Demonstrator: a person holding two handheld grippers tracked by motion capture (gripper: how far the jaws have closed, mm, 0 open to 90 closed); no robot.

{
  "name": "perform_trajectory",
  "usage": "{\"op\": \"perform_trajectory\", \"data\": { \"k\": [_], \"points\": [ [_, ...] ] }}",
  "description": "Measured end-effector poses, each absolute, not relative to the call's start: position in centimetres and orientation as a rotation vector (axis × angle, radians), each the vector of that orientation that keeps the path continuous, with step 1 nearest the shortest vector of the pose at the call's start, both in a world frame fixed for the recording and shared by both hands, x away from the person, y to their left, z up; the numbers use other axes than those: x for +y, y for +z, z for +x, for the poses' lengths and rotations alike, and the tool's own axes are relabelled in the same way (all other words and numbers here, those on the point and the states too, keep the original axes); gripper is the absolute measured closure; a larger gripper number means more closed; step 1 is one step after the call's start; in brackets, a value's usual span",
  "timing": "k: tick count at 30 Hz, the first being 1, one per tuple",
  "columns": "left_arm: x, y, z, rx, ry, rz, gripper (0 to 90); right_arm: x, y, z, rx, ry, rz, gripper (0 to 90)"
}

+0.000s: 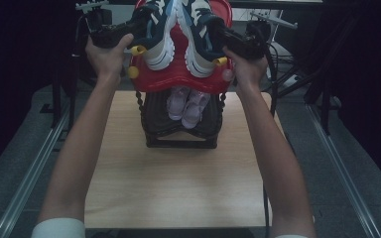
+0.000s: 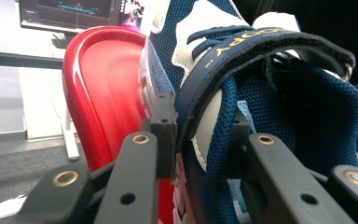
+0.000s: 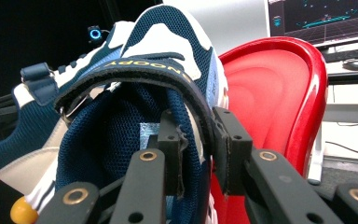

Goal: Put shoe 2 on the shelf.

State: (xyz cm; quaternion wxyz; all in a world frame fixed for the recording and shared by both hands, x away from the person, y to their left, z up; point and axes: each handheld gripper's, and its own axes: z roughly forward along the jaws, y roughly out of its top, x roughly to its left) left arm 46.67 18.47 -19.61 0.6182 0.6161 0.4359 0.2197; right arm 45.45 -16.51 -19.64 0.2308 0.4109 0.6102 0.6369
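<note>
While each hand-held gripper, left and right, clamps one navy-and-white mesh sneaker's collar, both sneakers settle level on the red plastic shelf

The high view is dim overall, with deep black along both sides beyond the worktop; the wood near its front edge is the brightest, evenly lit patch, apparently from above. Soft sheen sits on the red seat. In the two gripper views a bright pale wall and glowing screen burn out the background, the nearest metal of the tongs is soft, and the mesh is crisp.
</note>
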Motion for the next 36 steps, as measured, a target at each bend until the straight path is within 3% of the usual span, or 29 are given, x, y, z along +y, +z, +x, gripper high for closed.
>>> {"op": "perform_trajectory", "data": {
  "k": [10, 20, 22, 26, 36],
  "points": [
    [18.1, -20.1, 46.9, 1.030, 0.542, 1.439, 69.4, -15.2, -19.8, 45.2, 1.655, 1.714, 1.093, 67.0],
    [17.7, -20.4, 47.4, 1.008, 0.423, 1.466, 48.1, -14.9, -20.3, 45.7, 1.696, 1.720, 1.073, 59.0],
    [17.9, -20.6, 47.5, 1.012, 0.392, 1.470, 43.4, -15.1, -20.3, 45.8, 1.706, 1.745, 1.077, 53.8],
    [18.1, -20.5, 47.5, 0.994, 0.368, 1.457, 39.1, -15.6, -20.5, 46.0, 1.716, 1.793, 1.071, 46.4],
    [19.2, -20.0, 46.5, 0.948, 0.338, 1.448, 32.9, -17.0, -20.2, 46.0, 1.698, 1.936, 1.054, 44.5]
  ]
}}
